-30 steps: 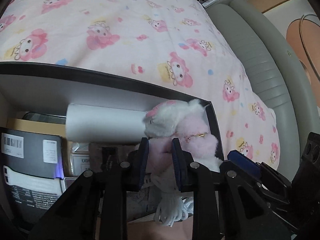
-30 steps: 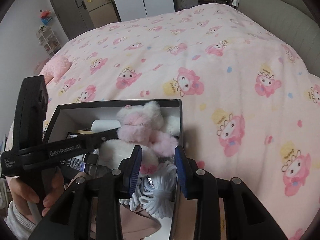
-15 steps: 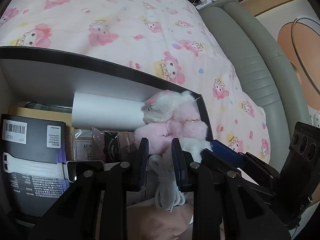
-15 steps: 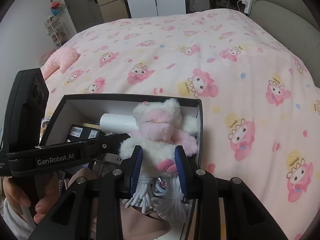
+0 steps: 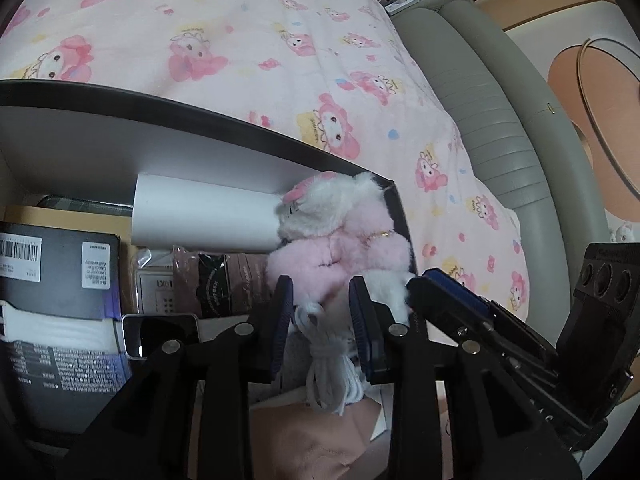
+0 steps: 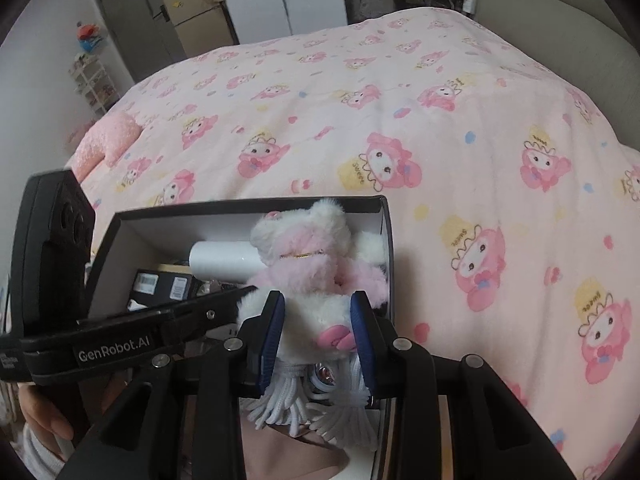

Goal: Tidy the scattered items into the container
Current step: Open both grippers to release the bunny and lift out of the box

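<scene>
A pink and white plush toy (image 5: 352,240) (image 6: 312,264) lies in the right corner of a black-rimmed box (image 5: 120,148) (image 6: 180,224) on the bed. My left gripper (image 5: 322,308) is just short of it. Its jaws are opening and press on nothing; only a white cord bundle (image 5: 332,364) shows below the gap. My right gripper (image 6: 318,320) is shut on the plush's white lower body, with a pink foot between the pads. Also in the box are a white cylinder (image 5: 200,216) (image 6: 220,258) and a black carton (image 5: 60,276).
The box also holds a phone-like device (image 5: 160,332), small packets and a pink cloth (image 5: 312,440). A pink cartoon-print blanket (image 6: 440,140) covers the bed, with a grey padded headboard (image 5: 500,120) to the right. A person's hand (image 6: 44,420) holds the left gripper.
The left gripper let go of the plush's pink part, drew back a little, and its jaws widened. The plush stays in the box corner between the right gripper's pads.
</scene>
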`<state>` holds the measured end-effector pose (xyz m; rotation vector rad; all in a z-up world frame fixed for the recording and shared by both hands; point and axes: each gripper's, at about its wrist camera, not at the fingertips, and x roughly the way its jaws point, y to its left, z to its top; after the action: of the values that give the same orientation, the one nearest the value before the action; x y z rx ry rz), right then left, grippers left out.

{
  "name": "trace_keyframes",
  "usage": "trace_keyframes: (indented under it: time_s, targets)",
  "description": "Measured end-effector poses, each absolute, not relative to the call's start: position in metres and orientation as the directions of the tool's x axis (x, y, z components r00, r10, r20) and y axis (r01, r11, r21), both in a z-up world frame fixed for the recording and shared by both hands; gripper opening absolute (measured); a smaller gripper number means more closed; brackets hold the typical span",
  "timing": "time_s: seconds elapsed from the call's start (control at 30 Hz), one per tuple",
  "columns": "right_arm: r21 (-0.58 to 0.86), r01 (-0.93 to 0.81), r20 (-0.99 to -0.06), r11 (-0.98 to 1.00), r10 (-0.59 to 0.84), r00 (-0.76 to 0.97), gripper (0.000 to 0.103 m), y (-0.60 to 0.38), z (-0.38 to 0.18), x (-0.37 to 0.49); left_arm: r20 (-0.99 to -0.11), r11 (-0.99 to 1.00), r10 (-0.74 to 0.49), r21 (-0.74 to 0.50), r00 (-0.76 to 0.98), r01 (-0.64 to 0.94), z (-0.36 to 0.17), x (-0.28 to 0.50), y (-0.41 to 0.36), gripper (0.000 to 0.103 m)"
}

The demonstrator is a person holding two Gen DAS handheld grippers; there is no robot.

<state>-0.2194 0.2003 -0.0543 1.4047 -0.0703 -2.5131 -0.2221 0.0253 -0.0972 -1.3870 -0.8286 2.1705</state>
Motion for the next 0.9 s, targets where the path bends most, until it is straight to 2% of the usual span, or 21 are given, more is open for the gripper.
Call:
trace_keyframes:
  time_s: [0.1,0.23,0.37,0.43,0.67,0.9]
  targets:
    - [0.112,0.192,-0.804,-0.975,-0.202,-0.559,0.032,0.195,-0.034,-0.198,-0.640,-0.763,0.602,-0.636,-0.478,-0.110,-0.061,-0.197,0.025,0.041]
    - [0.114,0.186,-0.790,-0.976,-0.202,-0.579,0.034,0.190,-0.021,-0.171,-0.639,-0.815,0.536,-0.563,-0.552,-0.141,-0.030,-0.161,0.023,0.042]
    - [0.058,0.178,-0.759,-0.982,-0.159,-0.632,0.034,0.178,-0.007,-0.141,-0.634,-0.842,0.485,-0.525,-0.603,-0.126,-0.012,-0.125,0.011,0.042]
    - [0.090,0.184,-0.749,-0.979,-0.189,-0.635,0.035,0.174,-0.001,-0.125,-0.622,-0.845,0.480,-0.518,-0.618,-0.135,-0.004,-0.107,0.006,0.043]
    - [0.140,0.247,-0.741,-0.959,-0.267,-0.617,0.047,0.154,0.005,-0.084,-0.637,-0.872,0.428,-0.478,-0.641,-0.107,0.006,-0.059,-0.015,0.044]
    - [0.203,0.340,-0.720,-0.918,-0.376,-0.583,0.047,0.116,0.011,-0.068,-0.671,-0.903,0.326,-0.429,-0.666,-0.010,0.004,-0.020,-0.061,0.042]
